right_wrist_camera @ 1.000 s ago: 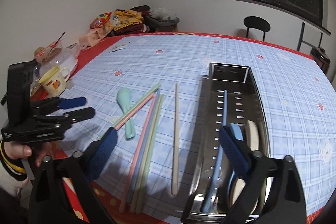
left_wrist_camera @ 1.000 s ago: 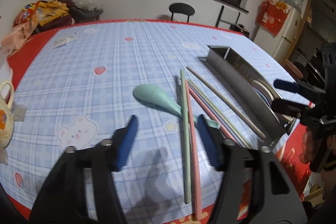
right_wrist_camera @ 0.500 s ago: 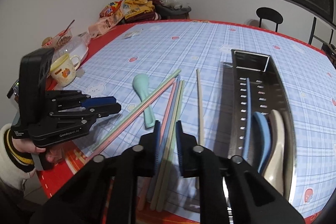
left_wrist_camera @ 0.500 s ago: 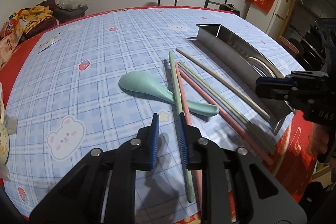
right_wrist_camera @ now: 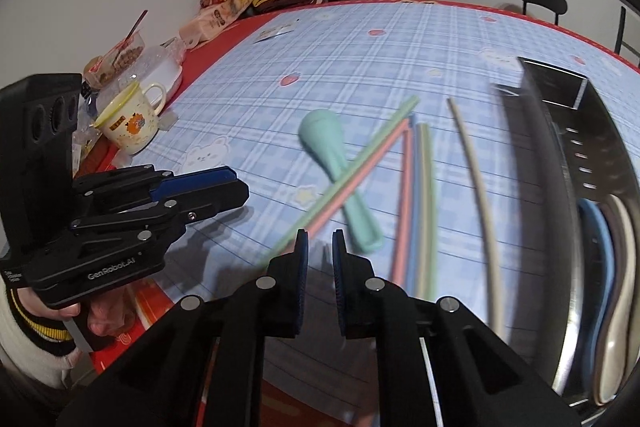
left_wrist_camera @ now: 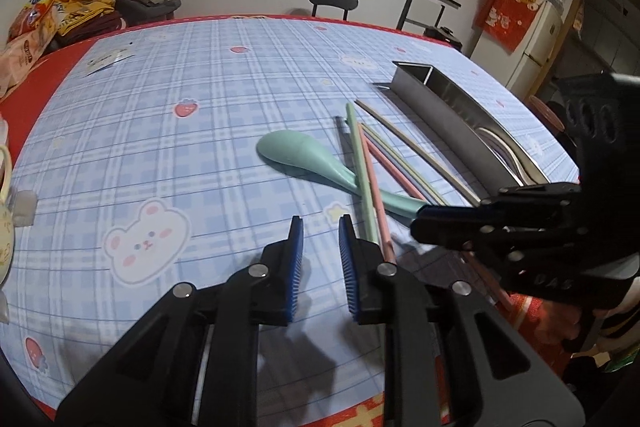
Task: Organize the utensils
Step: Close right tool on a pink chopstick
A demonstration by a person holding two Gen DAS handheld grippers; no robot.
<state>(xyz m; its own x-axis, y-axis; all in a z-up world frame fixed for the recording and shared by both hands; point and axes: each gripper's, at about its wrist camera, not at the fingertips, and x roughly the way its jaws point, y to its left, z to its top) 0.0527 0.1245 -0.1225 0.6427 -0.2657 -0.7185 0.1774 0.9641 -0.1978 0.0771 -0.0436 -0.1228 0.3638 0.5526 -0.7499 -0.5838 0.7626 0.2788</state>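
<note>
Right now both tools are nearly pressed together with nothing between the pads: the left gripper [left_wrist_camera: 320, 247] shows only a narrow slit over bare tablecloth, and the right gripper [right_wrist_camera: 320, 259] shows the same, its jaws having snapped in from a wide spread within the last second, as the left's also narrowed. Loose on the checked tablecloth [left_wrist_camera: 168, 131] lies the mint spoon [left_wrist_camera: 304, 159], bowl toward the far left and handle running toward the near right, so its long axis slants across the table. A green chopstick [left_wrist_camera: 360, 167] and a pink chopstick [left_wrist_camera: 374, 183] lie over the handle, running near to far; three more coloured sticks [right_wrist_camera: 416, 203] and a pale chopstick [right_wrist_camera: 476, 179] lie between them and the metal tray [left_wrist_camera: 440, 103] on the right, which already holds a blue spoon [right_wrist_camera: 600, 251] and a cream spoon [right_wrist_camera: 624, 267]. In the right wrist view the handle end of the mint spoon sits just beyond the right fingertips and slightly to their right, while from the left tool the crossed sticks lie just to the right of its tips. By my reading the right hand is the nearer one to the spoon handle, and either tool would need to spread again before it could take anything.
</note>
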